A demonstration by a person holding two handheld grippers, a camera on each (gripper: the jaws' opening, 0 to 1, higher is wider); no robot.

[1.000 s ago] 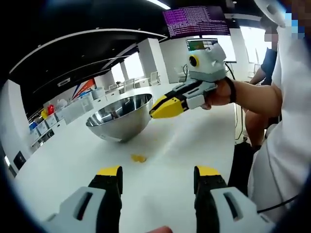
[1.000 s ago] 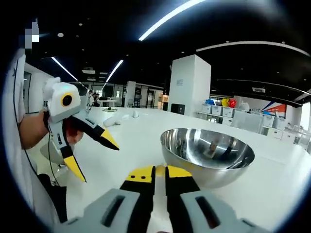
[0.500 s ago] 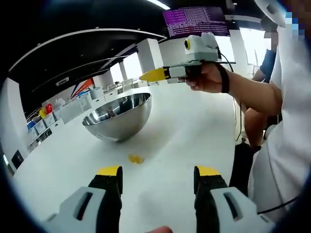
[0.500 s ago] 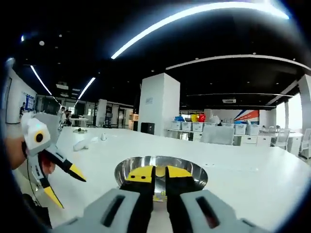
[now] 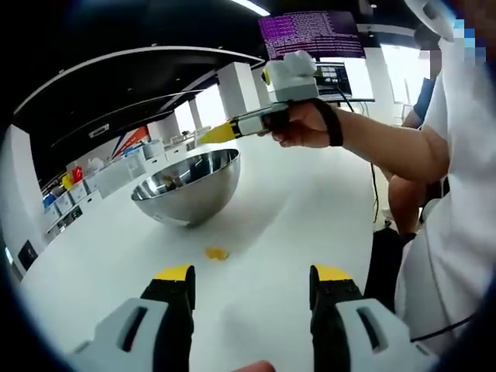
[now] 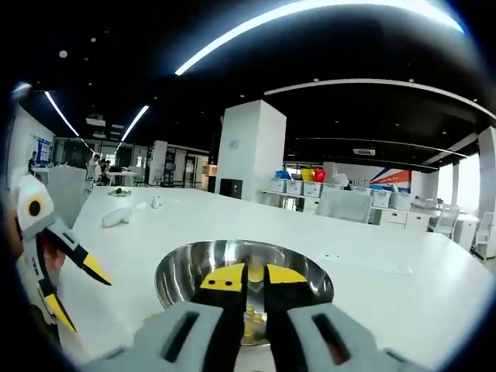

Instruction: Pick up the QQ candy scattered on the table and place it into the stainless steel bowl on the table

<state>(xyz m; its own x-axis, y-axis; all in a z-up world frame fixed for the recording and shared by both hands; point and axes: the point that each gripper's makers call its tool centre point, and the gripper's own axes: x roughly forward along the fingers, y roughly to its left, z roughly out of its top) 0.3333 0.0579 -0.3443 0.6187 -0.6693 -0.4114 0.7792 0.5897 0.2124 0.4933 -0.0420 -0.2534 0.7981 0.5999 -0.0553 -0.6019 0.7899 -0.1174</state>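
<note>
A yellow QQ candy [image 5: 216, 253] lies on the white table [image 5: 310, 209], just ahead of my left gripper [image 5: 253, 275], which stands open and holds nothing. Beyond the candy sits the stainless steel bowl [image 5: 186, 203]. A hand holds my right gripper [image 5: 214, 135] in the air above the bowl's near rim. In the right gripper view the jaws [image 6: 254, 282] are shut on a small yellow QQ candy [image 6: 254, 270], directly over the bowl [image 6: 186, 271]. The left gripper [image 6: 77, 291] appears open at the left of that view.
A person in white [image 5: 457, 194] stands at the table's right edge. Small white objects [image 6: 118, 218] lie far down the table. Shelves with coloured bins [image 6: 341, 182], a white pillar [image 6: 240, 151] and a purple screen [image 5: 314, 32] are in the background.
My right gripper has risen from beside the bowl and moved out over it, still shut on its candy. The left gripper and the candy on the table have stayed put.
</note>
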